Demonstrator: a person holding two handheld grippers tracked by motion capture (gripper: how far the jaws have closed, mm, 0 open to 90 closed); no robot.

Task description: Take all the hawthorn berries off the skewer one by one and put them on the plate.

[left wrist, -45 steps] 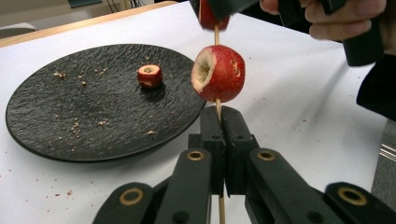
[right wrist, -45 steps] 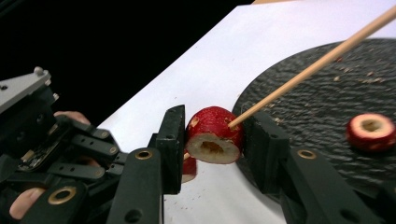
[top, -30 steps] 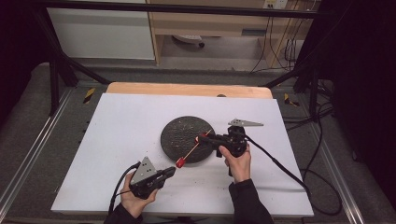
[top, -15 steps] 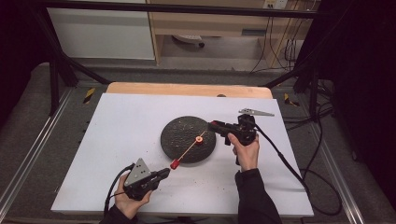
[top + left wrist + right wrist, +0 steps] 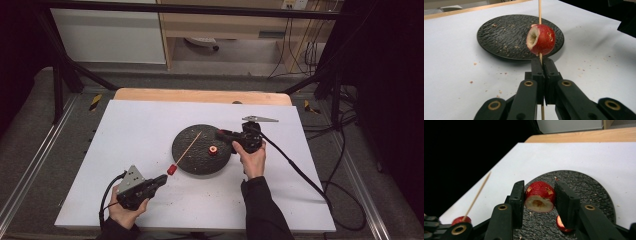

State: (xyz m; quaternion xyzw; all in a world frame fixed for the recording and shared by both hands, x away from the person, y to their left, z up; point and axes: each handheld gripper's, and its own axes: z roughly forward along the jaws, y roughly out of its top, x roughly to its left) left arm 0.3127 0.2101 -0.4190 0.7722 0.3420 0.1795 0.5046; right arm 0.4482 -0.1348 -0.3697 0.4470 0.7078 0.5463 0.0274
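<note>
We hold a skewered fruit piece in one hand-held gripper and a second piece in the other.

Our left hand-held gripper (image 5: 541,65) is clamped tight on the wooden skewer (image 5: 540,11), which carries a red fruit piece (image 5: 541,39) just above the jaws. Our right hand-held gripper (image 5: 539,195) pinches another red fruit piece (image 5: 540,195) over the dark plate (image 5: 596,192); its own view reveals a third piece (image 5: 560,222) lying beneath. The high view shows the plate mid-worktop (image 5: 135,130).
</note>
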